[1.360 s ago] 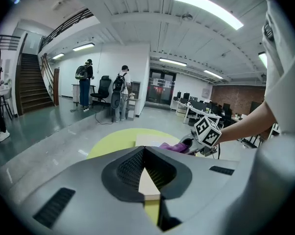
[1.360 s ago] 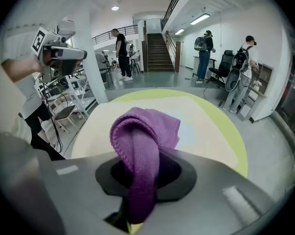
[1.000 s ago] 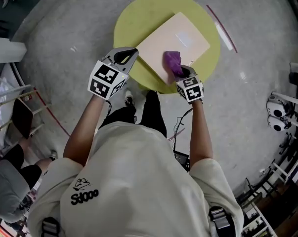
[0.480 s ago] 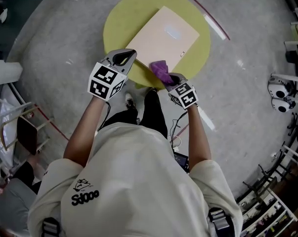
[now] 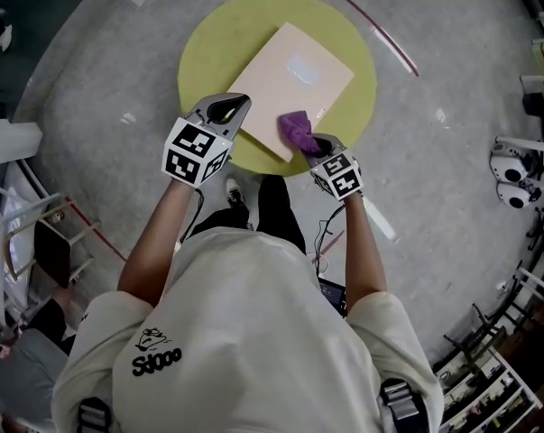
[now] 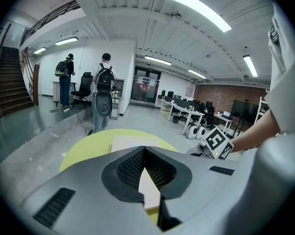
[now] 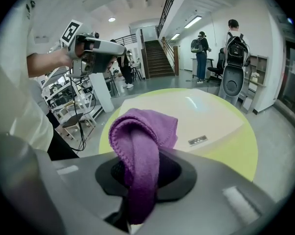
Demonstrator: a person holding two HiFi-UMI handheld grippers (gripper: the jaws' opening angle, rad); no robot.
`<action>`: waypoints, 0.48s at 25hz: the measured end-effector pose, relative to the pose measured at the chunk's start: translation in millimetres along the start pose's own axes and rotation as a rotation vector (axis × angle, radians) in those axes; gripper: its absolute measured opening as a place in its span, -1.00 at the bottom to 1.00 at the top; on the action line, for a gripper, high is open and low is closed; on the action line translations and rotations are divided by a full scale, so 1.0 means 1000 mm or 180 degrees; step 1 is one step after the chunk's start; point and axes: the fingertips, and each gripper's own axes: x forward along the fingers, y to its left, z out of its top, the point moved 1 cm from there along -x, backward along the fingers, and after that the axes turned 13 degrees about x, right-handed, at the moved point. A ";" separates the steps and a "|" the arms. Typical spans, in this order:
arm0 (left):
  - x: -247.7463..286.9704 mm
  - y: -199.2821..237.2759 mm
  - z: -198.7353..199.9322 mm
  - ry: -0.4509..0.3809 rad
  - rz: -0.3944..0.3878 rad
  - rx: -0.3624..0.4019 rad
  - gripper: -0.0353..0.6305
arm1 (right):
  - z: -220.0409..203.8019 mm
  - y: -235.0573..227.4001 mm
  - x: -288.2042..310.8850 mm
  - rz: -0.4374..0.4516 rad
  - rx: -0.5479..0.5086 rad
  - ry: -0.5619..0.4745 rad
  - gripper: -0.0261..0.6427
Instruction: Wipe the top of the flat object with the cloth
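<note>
Cloth dragged to near edge of board (right gripper clamping).

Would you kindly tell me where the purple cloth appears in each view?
Head view: purple cloth on the beige board's near corner, ahead of the right tool.
Left gripper view: not in it.
Right gripper view: cloth centre foreground, clamped between the jaws.
Shared landmark: the round yellow table.

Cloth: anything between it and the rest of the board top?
Nothing visible. The cloth, in the right gripper, is at the board's near corner; the top beyond it is bare. The left gripper is at the board's left corner, off that path.
</note>
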 end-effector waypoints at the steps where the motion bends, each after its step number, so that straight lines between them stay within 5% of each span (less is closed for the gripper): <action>1: 0.005 0.001 0.002 0.0014 0.0005 -0.0005 -0.89 | 0.003 -0.008 0.000 -0.0028 0.0001 -0.0009 -0.67; 12: 0.054 0.017 0.015 0.0186 0.0098 -0.0092 -0.89 | 0.052 -0.100 0.000 -0.0227 0.0003 -0.0166 -0.67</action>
